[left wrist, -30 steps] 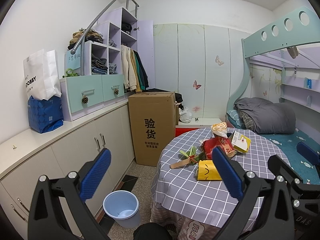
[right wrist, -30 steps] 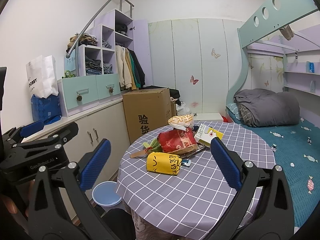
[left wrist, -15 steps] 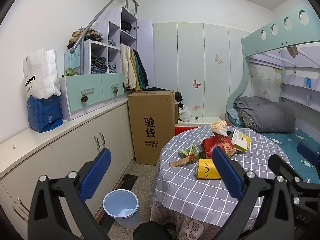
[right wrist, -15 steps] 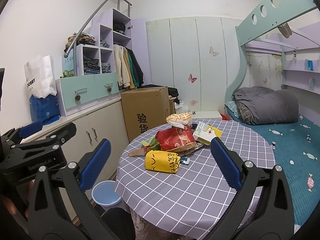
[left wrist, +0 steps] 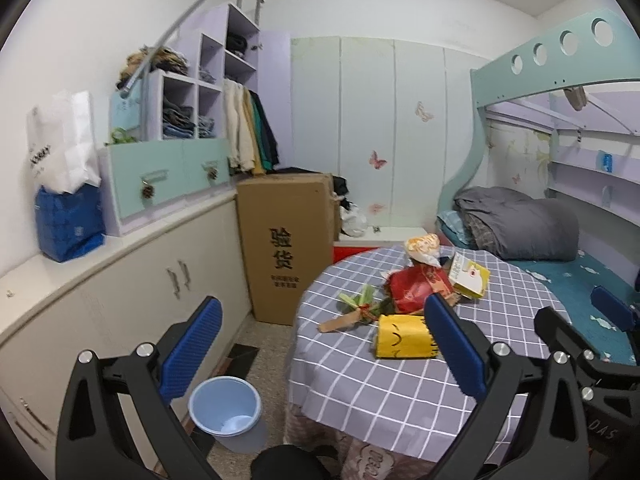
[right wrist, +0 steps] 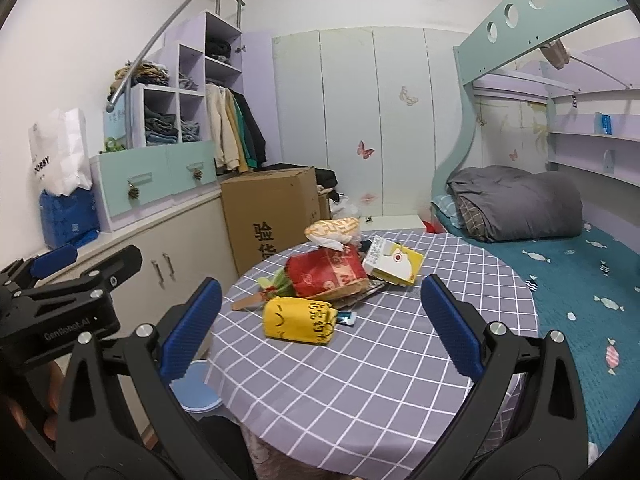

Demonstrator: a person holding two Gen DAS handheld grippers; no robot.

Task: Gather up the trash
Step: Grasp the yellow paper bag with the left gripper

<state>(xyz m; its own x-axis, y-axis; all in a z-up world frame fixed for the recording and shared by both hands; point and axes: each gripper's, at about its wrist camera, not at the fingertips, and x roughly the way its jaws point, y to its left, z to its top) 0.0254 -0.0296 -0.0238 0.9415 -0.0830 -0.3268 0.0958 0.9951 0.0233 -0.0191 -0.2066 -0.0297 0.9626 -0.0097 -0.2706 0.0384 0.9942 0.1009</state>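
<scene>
Blue-padded left gripper [left wrist: 320, 344] spread wide, holding nothing; drawn nearer the round table [left wrist: 360, 392] than a second ago, pale blue bin [left wrist: 225, 405] on the floor below-left. From the right: right gripper [right wrist: 320, 328] likewise agape and closer, yellow packet [right wrist: 299, 319] foremost in the trash heap, ready for picking.

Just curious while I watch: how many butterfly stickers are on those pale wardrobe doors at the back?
3 clear ones: a pale butterfly high up, a pink butterfly lower and to its left, and a faint pink one near the bottom. Others may be hidden behind the cardboard box.
</scene>
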